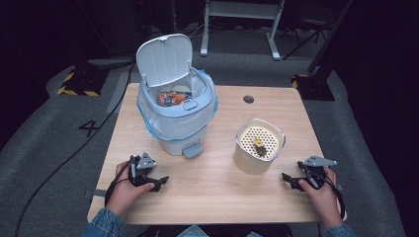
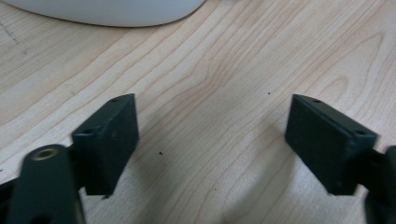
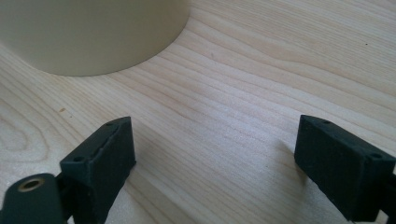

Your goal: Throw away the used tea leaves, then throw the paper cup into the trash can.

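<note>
Wooden surface [image 1: 212,197] carries a white pedal bin [image 1: 175,106] with its lid up and colourful packets inside, their print too small to read. Right of it stands a cream perforated basket [image 1: 259,146] holding a small dark-and-yellow item. Left gripper [image 1: 159,181] and right gripper [image 1: 288,178] rest with fingers wide, empty.

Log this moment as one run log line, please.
left gripper open, empty | right gripper open, empty | white pedal bin lid up | cream perforated container holds small item | both on wooden table
</note>
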### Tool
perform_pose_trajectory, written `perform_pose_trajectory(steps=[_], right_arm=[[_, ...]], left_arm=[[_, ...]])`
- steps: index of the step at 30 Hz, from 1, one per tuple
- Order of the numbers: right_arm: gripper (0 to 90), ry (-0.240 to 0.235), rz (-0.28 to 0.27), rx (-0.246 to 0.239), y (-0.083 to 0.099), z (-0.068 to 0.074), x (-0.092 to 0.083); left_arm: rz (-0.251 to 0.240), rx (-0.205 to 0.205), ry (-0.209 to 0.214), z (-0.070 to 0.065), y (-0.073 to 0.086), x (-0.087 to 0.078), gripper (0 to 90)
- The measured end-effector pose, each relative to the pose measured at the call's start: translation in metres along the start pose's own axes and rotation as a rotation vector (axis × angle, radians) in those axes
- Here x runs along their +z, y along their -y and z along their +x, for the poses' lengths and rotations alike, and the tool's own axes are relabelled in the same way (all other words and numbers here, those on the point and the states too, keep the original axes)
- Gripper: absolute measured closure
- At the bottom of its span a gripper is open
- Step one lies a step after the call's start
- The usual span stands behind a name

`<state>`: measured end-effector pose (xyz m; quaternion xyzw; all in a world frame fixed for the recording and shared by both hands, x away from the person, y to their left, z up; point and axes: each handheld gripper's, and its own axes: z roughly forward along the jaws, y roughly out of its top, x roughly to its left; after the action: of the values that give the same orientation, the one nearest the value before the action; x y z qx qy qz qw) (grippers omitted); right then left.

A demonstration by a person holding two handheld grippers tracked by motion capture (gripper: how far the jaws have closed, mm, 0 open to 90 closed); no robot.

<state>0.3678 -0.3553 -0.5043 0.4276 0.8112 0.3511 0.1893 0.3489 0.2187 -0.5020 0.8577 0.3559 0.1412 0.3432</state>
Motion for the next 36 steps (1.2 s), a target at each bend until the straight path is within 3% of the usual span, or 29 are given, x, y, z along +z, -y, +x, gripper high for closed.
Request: perform_pose_trajectory(steps=[2,6,18,23,30,36], right_arm=[[12.4,0.0,0.0,0.0,0.0,0.0,0.0],[12.4,0.0,0.0,0.0,0.0,0.0,0.0],[12.3,0.0,0.0,0.0,0.0,0.0,0.0],[12.4,0.0,0.0,0.0,0.0,0.0,0.0],[12.4,0.0,0.0,0.0,0.0,0.0,0.0],[12.4,0.0,-0.001,0.0,0.0,0.0,0.0]], left_arm=[[-0.015,-0.019,-0.01,0.0,-0.001,-0.003,22.8],[-0.089,-0.071,0.012,0.001,-0.003,-0.013,27.1],[-0.248,-0.086,0.007,0.015,-0.038,-0.065,28.0],[-0.264,-0.091,0.008,0.023,-0.051,-0.082,29.2],[-0.329,-0.102,0.019,0.036,-0.076,-0.108,29.9],[-0.368,-0.099,-0.009,0.05,-0.099,-0.123,30.0]])
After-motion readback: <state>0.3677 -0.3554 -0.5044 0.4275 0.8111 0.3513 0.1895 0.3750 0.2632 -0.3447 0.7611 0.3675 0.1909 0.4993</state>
